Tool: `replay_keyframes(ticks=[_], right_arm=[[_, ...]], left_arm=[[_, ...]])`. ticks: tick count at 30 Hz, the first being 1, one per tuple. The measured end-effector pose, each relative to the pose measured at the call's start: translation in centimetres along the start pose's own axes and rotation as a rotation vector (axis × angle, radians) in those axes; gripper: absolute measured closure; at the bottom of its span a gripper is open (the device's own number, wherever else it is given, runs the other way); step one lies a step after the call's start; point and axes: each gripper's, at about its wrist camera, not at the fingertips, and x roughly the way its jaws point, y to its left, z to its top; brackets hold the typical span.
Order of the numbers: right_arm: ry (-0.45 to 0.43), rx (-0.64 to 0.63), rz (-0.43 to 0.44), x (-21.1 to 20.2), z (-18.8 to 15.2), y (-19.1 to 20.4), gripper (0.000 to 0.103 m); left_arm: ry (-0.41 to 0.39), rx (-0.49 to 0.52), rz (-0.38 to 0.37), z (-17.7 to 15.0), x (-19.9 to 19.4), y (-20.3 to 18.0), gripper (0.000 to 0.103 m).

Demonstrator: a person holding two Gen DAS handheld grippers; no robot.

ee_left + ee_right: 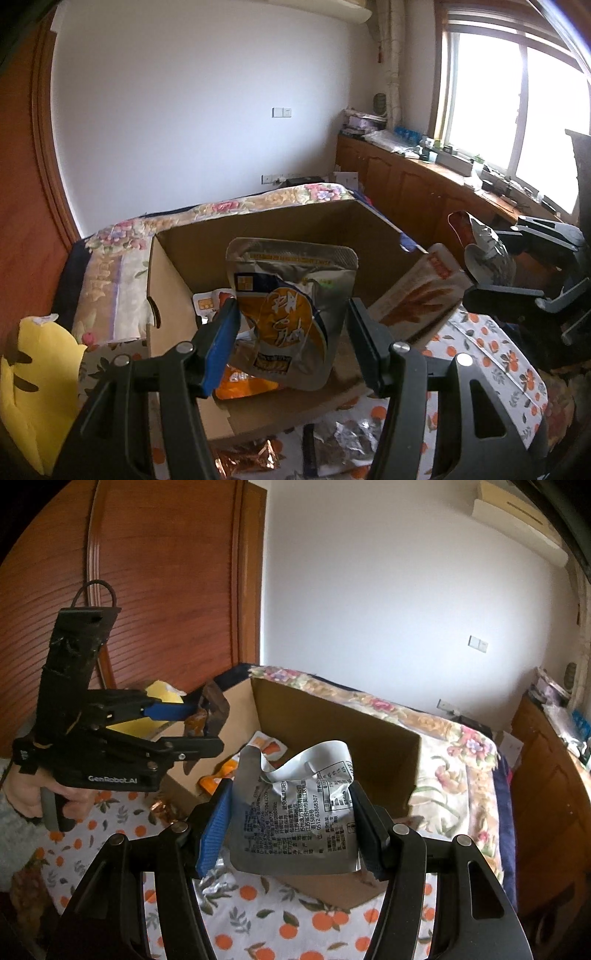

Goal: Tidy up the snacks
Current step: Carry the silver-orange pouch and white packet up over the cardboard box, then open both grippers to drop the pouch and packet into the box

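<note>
The left gripper (291, 328) holds an upright silver pouch with an orange label (291, 314) between its fingers, which are closed onto the pouch's two side edges. The pouch hangs over the open cardboard box (170, 280), just inside its near wall. Several snack packets lie on the box floor, including an orange packet (240, 387) below the held pouch and a long packet printed with sticks (424, 295) leaning on the box's right wall.

The right gripper (291, 827) grips a crumpled silver pouch with printed text (295, 812), fingers closed against its sides, above the box's near corner (325, 890).

The box rests on a cloth with an orange-fruit print (277, 923). A loose foil packet (347, 439) lies on the cloth in front of the box.
</note>
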Motion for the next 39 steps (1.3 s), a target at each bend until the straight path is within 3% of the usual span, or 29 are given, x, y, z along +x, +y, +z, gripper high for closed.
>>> replay_keyframes(ticks=[9, 21, 34, 39], right_arm=[[0.017, 0.011, 0.020, 4.5, 0.9, 0.1, 0.041], [0.082, 0.034, -0.009, 9.1, 0.1, -0.4, 0.039], [0.106, 0.057, -0.029, 10.0, -0.2, -0.6, 0.033], [0.092, 0.064, -0.025, 9.4, -0.2, -0.4, 0.026]], left_arm=[[0.034, -0.022, 0.025, -0.4, 2.7, 1.6, 0.044], [0.051, -0.028, 0.025, -1.1, 3.0, 2.1, 0.042], [0.002, -0.023, 0.032, -0.8, 0.2, 1.8, 0.040], [-0.010, -0.012, 0.043, -2.1, -1.7, 1.5, 0.040]])
